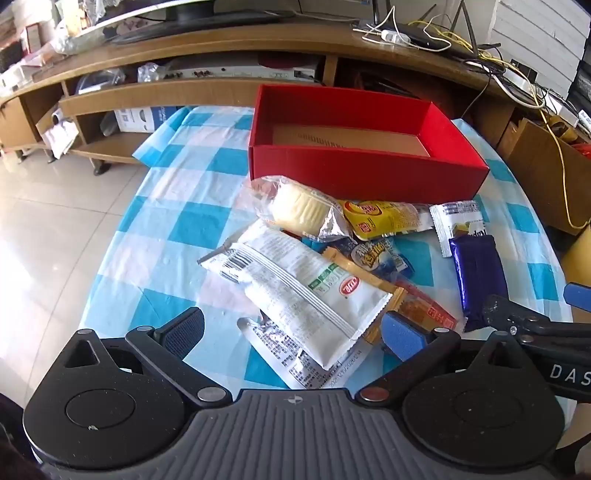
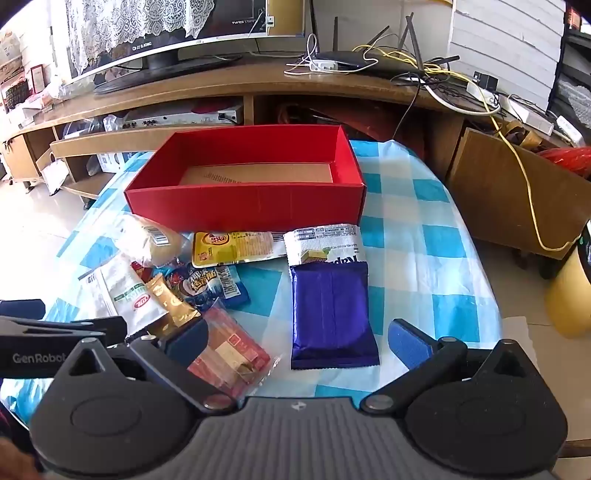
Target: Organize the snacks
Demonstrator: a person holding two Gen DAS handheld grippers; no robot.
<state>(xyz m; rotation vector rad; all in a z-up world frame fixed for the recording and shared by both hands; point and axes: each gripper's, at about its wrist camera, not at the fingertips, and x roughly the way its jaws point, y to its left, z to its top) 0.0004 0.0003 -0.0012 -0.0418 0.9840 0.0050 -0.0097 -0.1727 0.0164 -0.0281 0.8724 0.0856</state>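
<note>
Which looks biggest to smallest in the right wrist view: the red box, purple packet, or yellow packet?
1. Red box, clearly largest.
2. Purple packet.
3. Yellow packet.
The purple packet lies nearer the camera, so its lead over the yellow one is unsure.

A home living room. A long wooden TV stand (image 2: 258,81) carries a television (image 2: 166,33) draped with a lace cover (image 2: 140,18), with a router (image 2: 343,59) and tangled cables (image 2: 461,85) beside it. The floor is glossy pale tile (image 1: 44,206). The surface wears a blue-and-white checked cloth (image 1: 177,206), strewn with snack packets (image 1: 295,291).
</note>
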